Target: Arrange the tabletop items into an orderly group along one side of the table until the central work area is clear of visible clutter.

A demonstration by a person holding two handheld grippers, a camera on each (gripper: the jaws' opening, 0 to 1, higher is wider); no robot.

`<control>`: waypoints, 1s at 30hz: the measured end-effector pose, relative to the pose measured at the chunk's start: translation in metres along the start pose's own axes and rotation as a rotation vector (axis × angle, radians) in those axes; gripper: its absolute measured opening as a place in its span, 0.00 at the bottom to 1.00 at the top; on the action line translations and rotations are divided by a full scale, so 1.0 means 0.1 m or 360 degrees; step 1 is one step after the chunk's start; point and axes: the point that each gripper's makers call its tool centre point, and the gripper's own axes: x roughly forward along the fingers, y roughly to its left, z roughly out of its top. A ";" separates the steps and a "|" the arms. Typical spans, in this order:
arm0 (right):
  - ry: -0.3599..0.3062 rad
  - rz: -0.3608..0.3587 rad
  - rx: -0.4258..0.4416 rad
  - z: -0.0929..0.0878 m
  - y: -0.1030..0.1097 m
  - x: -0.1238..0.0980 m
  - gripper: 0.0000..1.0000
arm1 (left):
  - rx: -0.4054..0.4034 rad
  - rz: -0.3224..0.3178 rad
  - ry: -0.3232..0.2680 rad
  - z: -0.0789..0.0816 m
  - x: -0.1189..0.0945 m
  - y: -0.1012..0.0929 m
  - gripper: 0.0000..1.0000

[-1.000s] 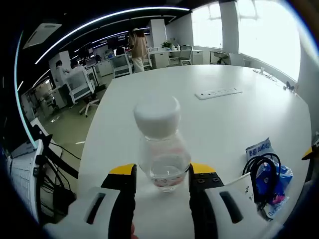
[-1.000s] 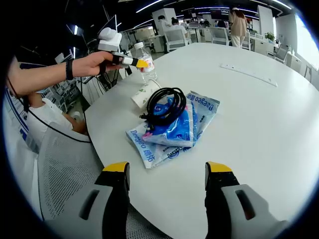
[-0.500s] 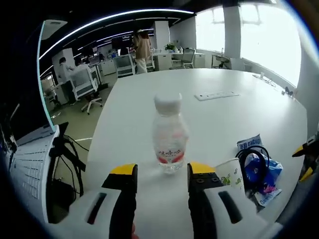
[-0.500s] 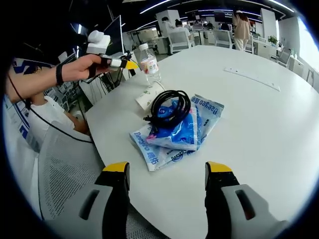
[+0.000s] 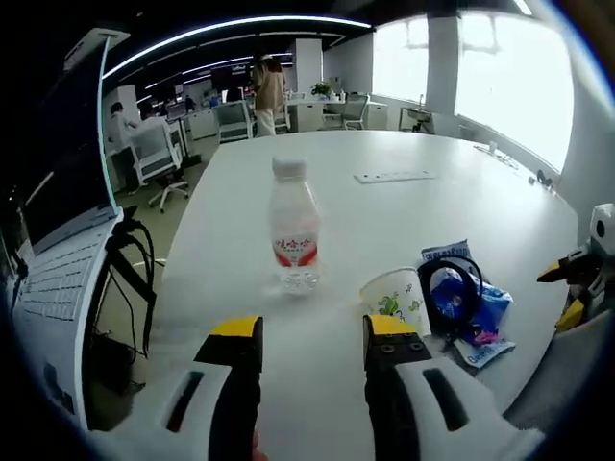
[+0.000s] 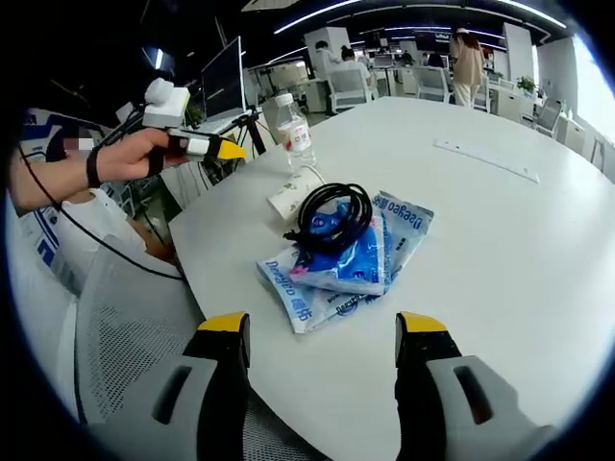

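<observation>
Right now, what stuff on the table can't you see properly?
- Blue packets: the black cable coiled on top hides part of them in the right gripper view.
- Paper cup: whether anything is inside can't be told in the left gripper view.
- Bottle label: print too small in both views.

Daylight came from the large windows (image 5: 500, 86), which were blown out to near white in the left gripper view. Ceiling light strips (image 5: 240, 24) glowed overhead against a dark ceiling. The white table (image 6: 538, 250) was evenly bright, with soft, faint shadows under what lay on it. Fisheye distortion bent straight lines towards the edges of both views. The centres were fairly sharp; the far office was softer
</observation>
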 end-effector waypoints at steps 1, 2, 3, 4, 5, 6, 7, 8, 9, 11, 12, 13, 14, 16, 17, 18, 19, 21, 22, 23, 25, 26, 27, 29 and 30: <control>-0.0002 0.0000 0.0003 0.00 0.00 -0.01 0.60 | 0.0003 -0.0012 0.0005 -0.04 -0.02 -0.04 0.41; -0.0005 0.0000 0.0005 -0.01 0.00 -0.01 0.60 | 0.0009 -0.0018 0.0014 -0.07 -0.04 -0.06 0.41; -0.0005 0.0000 0.0006 -0.01 0.00 -0.02 0.60 | 0.0016 -0.0027 0.0022 -0.10 -0.06 -0.09 0.42; -0.0002 0.0000 0.0005 -0.03 -0.01 -0.02 0.60 | 0.0012 -0.0036 0.0023 -0.10 -0.04 -0.06 0.42; -0.0001 -0.0001 0.0005 -0.03 -0.01 -0.03 0.60 | 0.0010 -0.0043 0.0024 -0.11 -0.05 -0.07 0.43; -0.0001 -0.0001 0.0007 -0.04 -0.02 -0.03 0.60 | 0.0014 -0.0043 0.0031 -0.14 -0.08 -0.08 0.43; -0.0003 -0.0002 0.0010 -0.04 -0.02 -0.04 0.60 | 0.0016 -0.0043 0.0034 -0.16 -0.10 -0.09 0.42; -0.0007 -0.0003 0.0013 -0.05 -0.03 -0.04 0.60 | 0.0010 -0.0048 0.0036 -0.18 -0.11 -0.10 0.42; -0.0009 -0.0003 0.0014 -0.05 -0.03 -0.05 0.60 | 0.0008 -0.0051 0.0036 -0.19 -0.12 -0.11 0.42; -0.0012 -0.0005 0.0015 -0.06 -0.04 -0.06 0.60 | 0.0014 -0.0056 0.0043 -0.23 -0.15 -0.14 0.42; -0.0013 -0.0006 0.0015 -0.06 -0.05 -0.06 0.60 | 0.0013 -0.0064 0.0045 -0.25 -0.16 -0.18 0.42; -0.0015 -0.0009 0.0020 -0.07 -0.06 -0.07 0.60 | 0.0012 -0.0068 0.0046 -0.25 -0.17 -0.19 0.42; -0.0016 -0.0010 0.0023 -0.08 -0.06 -0.07 0.60 | 0.0006 -0.0074 0.0046 -0.27 -0.18 -0.21 0.42; -0.0012 -0.0014 0.0033 -0.11 -0.07 -0.07 0.60 | -0.0011 -0.0081 0.0041 -0.31 -0.20 -0.26 0.42; -0.0009 -0.0019 0.0029 -0.12 -0.06 -0.08 0.60 | -0.0014 -0.0085 0.0044 -0.32 -0.20 -0.28 0.42; -0.0012 -0.0021 0.0031 -0.12 -0.06 -0.08 0.60 | -0.0015 -0.0090 0.0047 -0.34 -0.20 -0.31 0.42; -0.0021 -0.0020 0.0042 -0.12 -0.06 -0.09 0.60 | -0.0014 -0.0092 0.0050 -0.34 -0.20 -0.32 0.42; -0.0027 -0.0023 0.0051 -0.13 -0.07 -0.10 0.60 | -0.0026 -0.0121 0.0072 -0.39 -0.17 -0.39 0.42; -0.0023 -0.0026 0.0056 -0.15 -0.08 -0.10 0.60 | -0.0036 -0.0125 0.0078 -0.40 -0.16 -0.41 0.42; -0.0022 -0.0027 0.0057 -0.16 -0.07 -0.11 0.60 | -0.0037 -0.0126 0.0089 -0.42 -0.14 -0.42 0.42; -0.0021 -0.0032 0.0062 -0.19 -0.07 -0.13 0.60 | -0.0039 -0.0134 0.0095 -0.43 -0.14 -0.46 0.42; -0.0022 -0.0036 0.0071 -0.21 -0.08 -0.15 0.60 | -0.0039 -0.0142 0.0098 -0.42 -0.14 -0.49 0.42; -0.0023 -0.0039 0.0076 -0.21 -0.08 -0.15 0.60 | -0.0036 -0.0147 0.0099 -0.42 -0.13 -0.51 0.42; -0.0024 -0.0048 0.0085 -0.24 -0.10 -0.18 0.60 | -0.0022 -0.0159 0.0103 -0.41 -0.10 -0.54 0.42; -0.0023 -0.0053 0.0091 -0.25 -0.11 -0.18 0.60 | -0.0018 -0.0165 0.0106 -0.40 -0.09 -0.56 0.42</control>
